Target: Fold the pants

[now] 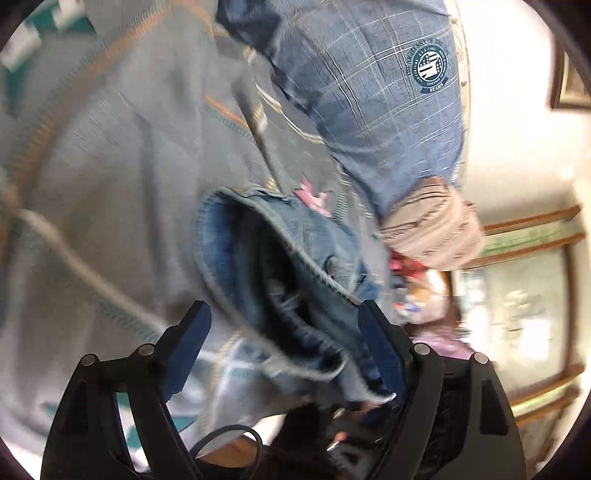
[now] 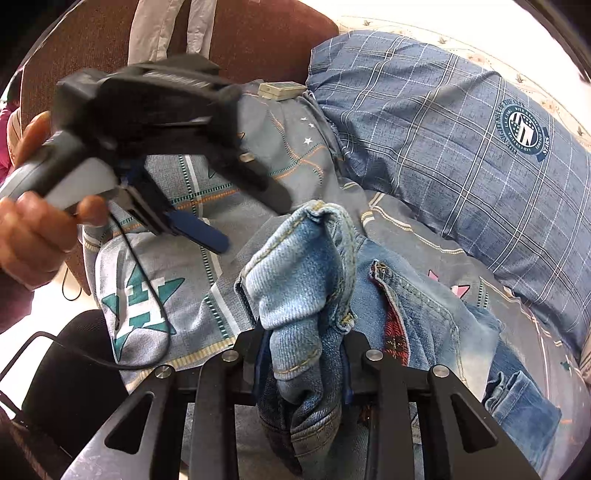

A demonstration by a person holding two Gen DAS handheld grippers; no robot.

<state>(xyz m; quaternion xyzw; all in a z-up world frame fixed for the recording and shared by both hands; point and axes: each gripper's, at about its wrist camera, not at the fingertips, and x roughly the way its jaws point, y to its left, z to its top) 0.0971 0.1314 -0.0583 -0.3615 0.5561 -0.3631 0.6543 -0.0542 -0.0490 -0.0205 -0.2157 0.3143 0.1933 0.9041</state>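
While clamped in right tongs, jeans waistband edge bunched upright above bedsheet. Left tongs spread wide, jeans opening between, pillow just beyond.

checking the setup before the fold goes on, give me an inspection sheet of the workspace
surface: bed with a grey patterned sheet, teal star print on it
job's things: denim pants, bunched and crumpled, not yet folded flat
clutter: blue plaid pillow beside the pants; small box at the head of the bed
grippers: right hand-held gripper shut on a bunch of the denim; left hand-held gripper open, fingers apart near the pants' opening
cables: black cable hanging from the left hand-held gripper over the sheet
surroundings: brown headboard; wooden-framed window; framed picture on the wall
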